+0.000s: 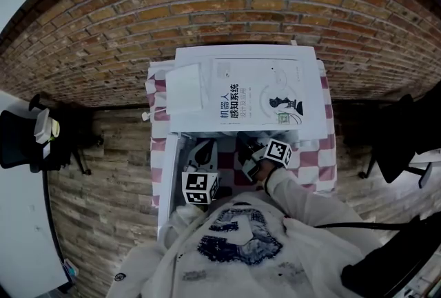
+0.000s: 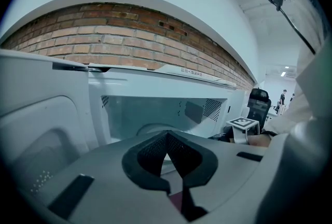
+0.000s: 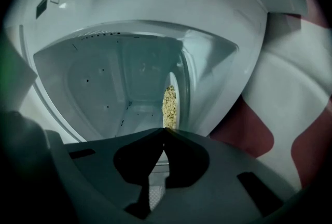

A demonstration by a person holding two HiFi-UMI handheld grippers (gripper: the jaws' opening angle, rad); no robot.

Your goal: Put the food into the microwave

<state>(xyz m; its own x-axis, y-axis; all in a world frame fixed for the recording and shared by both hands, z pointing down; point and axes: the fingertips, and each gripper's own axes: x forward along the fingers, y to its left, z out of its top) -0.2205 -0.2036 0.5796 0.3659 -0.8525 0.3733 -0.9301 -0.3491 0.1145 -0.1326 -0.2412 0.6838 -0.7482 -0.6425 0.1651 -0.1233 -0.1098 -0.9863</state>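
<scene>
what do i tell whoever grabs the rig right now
Left hand-held gripper: shut, empty, in front of the microwave.
Right hand-held gripper: shut on the rim of the plate, with food on it.
Door is open. The plate is at the cavity mouth; can't tell if it is set down.
Done: door open, food brought to the opening.
Left: slide the plate in, release, back out, probably close the door.
</scene>
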